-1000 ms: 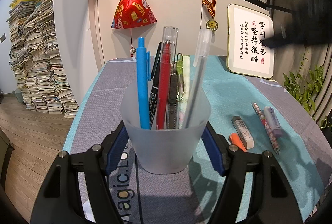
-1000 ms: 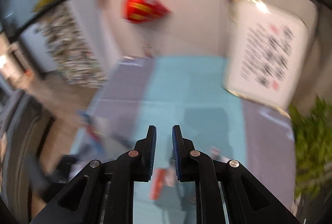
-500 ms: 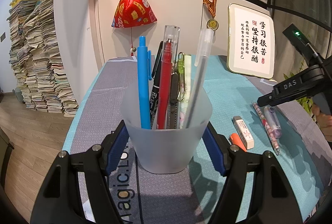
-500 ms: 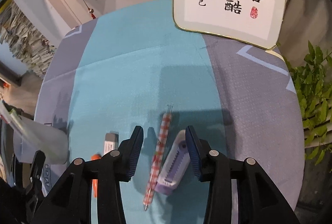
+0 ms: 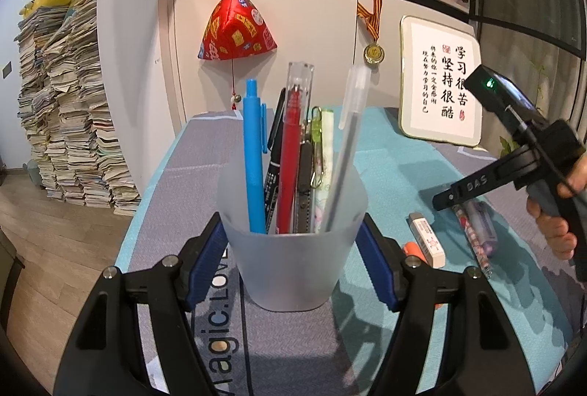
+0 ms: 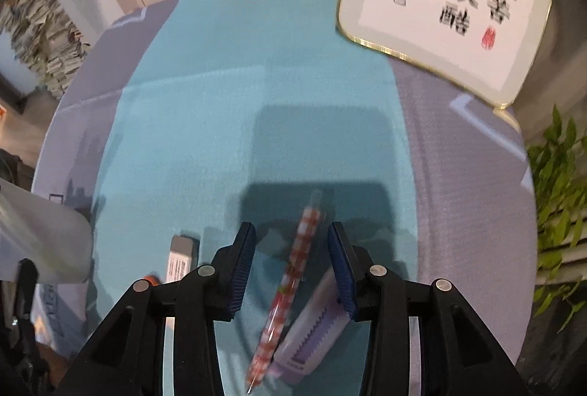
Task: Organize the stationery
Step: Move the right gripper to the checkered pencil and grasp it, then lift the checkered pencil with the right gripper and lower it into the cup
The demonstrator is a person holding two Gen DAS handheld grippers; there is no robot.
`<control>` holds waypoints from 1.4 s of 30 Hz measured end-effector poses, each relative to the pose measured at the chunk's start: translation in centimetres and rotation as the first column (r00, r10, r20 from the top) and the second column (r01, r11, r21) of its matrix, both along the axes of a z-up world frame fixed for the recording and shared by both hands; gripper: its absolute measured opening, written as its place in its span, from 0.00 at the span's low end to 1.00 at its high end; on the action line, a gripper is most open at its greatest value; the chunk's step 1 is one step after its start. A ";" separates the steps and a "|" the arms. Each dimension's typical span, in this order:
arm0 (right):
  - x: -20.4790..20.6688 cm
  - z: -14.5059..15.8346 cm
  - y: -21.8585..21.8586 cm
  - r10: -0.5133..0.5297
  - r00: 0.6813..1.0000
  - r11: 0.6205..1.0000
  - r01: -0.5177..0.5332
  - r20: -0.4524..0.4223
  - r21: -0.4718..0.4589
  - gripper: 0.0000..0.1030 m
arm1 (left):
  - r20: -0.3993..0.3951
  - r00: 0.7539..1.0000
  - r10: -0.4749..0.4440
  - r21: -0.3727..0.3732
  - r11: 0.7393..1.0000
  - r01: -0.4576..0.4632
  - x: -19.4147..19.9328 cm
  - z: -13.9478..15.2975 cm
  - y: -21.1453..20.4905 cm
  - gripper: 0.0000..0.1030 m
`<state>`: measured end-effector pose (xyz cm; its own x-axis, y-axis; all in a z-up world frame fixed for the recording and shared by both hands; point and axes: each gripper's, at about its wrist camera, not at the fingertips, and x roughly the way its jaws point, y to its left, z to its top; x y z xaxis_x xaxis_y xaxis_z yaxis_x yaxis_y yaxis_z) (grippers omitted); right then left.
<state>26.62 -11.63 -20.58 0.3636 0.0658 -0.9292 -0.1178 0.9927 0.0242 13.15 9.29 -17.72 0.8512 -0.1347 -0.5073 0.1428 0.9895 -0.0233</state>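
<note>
My left tool (image 5: 292,249) grips one frosted cup (image 5: 291,249) holding six pens on the counter (image 5: 385,161). Rightward lie one orange marker (image 5: 412,249) and one eraser (image 5: 427,239). My right tool (image 6: 292,267), spread wide, straddles one checkered pen (image 6: 290,280); one purple correction tape (image 6: 312,333) lies just beside.
</note>
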 end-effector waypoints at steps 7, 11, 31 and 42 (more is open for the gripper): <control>-0.6 0.5 1.1 0.051 0.998 0.998 -0.052 0.024 0.026 0.14 | -0.006 1.000 0.000 -0.009 1.000 0.000 0.2 0.1 0.1 0.66; -1.7 2.7 1.0 0.049 0.996 0.995 -0.055 0.069 0.086 0.14 | -0.007 1.000 0.001 -0.005 1.000 -0.001 0.2 0.1 0.1 0.67; -10.3 17.2 5.5 0.195 0.876 0.933 -0.304 0.442 0.191 0.14 | -0.013 1.000 0.000 -0.006 1.000 0.000 0.2 0.0 0.0 0.68; -10.4 18.5 11.1 0.282 0.809 0.890 -0.421 0.515 0.173 0.14 | -0.014 1.000 0.000 -0.007 1.000 0.000 0.2 0.0 0.0 0.68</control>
